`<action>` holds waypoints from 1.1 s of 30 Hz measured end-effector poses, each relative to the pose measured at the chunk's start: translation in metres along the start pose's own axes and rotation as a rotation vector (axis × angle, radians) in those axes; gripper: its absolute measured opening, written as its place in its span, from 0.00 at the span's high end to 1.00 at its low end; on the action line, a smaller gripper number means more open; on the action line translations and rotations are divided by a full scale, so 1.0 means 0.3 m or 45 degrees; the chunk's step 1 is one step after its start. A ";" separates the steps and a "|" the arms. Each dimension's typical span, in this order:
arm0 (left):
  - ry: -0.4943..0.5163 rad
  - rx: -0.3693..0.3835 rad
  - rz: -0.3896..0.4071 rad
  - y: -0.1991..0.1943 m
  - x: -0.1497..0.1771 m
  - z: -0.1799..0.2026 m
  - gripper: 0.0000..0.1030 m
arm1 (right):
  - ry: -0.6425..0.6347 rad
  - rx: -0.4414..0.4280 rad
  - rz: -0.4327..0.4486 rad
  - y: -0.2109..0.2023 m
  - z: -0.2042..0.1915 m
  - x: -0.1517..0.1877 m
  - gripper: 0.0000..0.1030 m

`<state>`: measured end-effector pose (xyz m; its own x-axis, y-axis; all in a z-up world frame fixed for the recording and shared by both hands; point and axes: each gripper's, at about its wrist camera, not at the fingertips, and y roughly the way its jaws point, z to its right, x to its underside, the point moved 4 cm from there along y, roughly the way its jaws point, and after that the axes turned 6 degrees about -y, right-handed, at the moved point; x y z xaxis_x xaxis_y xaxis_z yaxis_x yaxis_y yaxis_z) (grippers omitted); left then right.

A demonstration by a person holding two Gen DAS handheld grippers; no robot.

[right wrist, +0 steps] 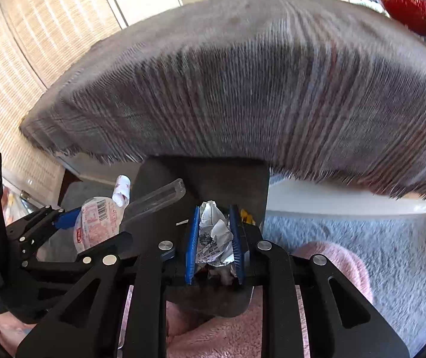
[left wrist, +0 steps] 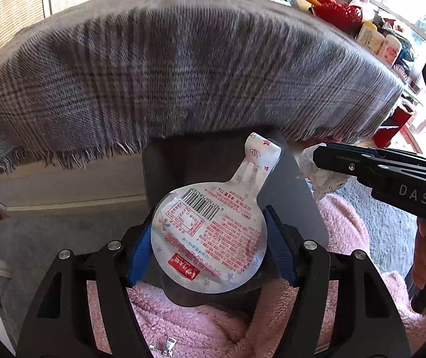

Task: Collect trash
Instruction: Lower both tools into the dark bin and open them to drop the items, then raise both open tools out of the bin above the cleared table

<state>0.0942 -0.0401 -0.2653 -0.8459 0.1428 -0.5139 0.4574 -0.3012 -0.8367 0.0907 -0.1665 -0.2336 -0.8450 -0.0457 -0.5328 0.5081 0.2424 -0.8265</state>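
Note:
My left gripper [left wrist: 208,238] is shut on a round white plastic wrapper [left wrist: 210,232] with pink print, a barcode and a twisted tail, held over a dark bin [left wrist: 290,197]. The same wrapper [right wrist: 96,223] shows at the left of the right wrist view, in the left gripper [right wrist: 72,223]. My right gripper [right wrist: 214,238] is shut on a crumpled silver foil wrapper [right wrist: 214,232] above the dark bin [right wrist: 207,179]. In the left wrist view the right gripper [left wrist: 317,155] enters from the right with crumpled paper [left wrist: 320,173] at its tip.
A table with a grey plaid fringed cloth [left wrist: 183,68] [right wrist: 257,83] stands right ahead. Pink fleece [left wrist: 195,325] lies below the grippers on a grey carpet [right wrist: 362,238]. A clear plastic piece [right wrist: 156,197] sticks out by the bin. Red items and bottles [left wrist: 374,38] stand at the far right.

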 end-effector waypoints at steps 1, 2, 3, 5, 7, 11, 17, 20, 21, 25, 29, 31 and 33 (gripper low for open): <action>-0.002 0.000 -0.007 0.009 0.000 -0.001 0.37 | 0.013 -0.005 -0.008 0.013 0.006 0.001 0.79; -0.005 -0.002 -0.016 0.021 0.000 -0.005 0.37 | 0.020 -0.008 -0.012 0.020 0.007 0.003 0.79; -0.006 -0.008 -0.023 0.031 0.000 -0.010 0.37 | 0.030 -0.010 -0.018 0.031 0.011 0.003 0.79; -0.005 -0.010 -0.035 0.048 -0.002 -0.016 0.37 | 0.054 -0.017 -0.029 0.053 0.022 0.001 0.79; 0.002 -0.005 -0.045 0.065 -0.003 -0.019 0.37 | 0.071 -0.026 -0.040 0.069 0.028 0.001 0.78; 0.023 -0.005 -0.062 0.089 -0.008 -0.011 0.37 | 0.087 -0.061 -0.074 0.107 0.023 0.001 0.77; -0.003 0.026 -0.091 0.117 -0.009 -0.028 0.27 | 0.090 -0.040 -0.076 0.127 0.020 -0.013 0.70; -0.004 0.006 -0.069 0.111 -0.009 -0.044 0.14 | 0.121 -0.041 -0.064 0.124 0.033 -0.019 0.37; -0.001 -0.002 -0.064 0.107 -0.010 -0.052 0.14 | 0.130 -0.040 -0.055 0.118 0.038 -0.021 0.33; 0.003 -0.011 -0.052 0.077 -0.017 -0.056 0.08 | 0.141 -0.020 -0.033 0.100 0.049 -0.034 0.15; 0.007 -0.011 -0.036 0.045 -0.025 -0.056 0.08 | 0.129 0.009 0.002 0.061 0.053 -0.049 0.03; 0.007 -0.010 -0.029 0.028 -0.033 -0.055 0.08 | 0.110 0.034 0.019 0.038 0.050 -0.057 0.03; 0.011 -0.012 -0.016 0.012 -0.035 -0.040 0.08 | 0.098 0.051 0.036 0.019 0.050 -0.062 0.03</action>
<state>0.1079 -0.0315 -0.2652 -0.8490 0.1548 -0.5052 0.4497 -0.2904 -0.8446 0.1117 -0.1790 -0.2310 -0.8397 0.0353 -0.5420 0.5370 0.2037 -0.8186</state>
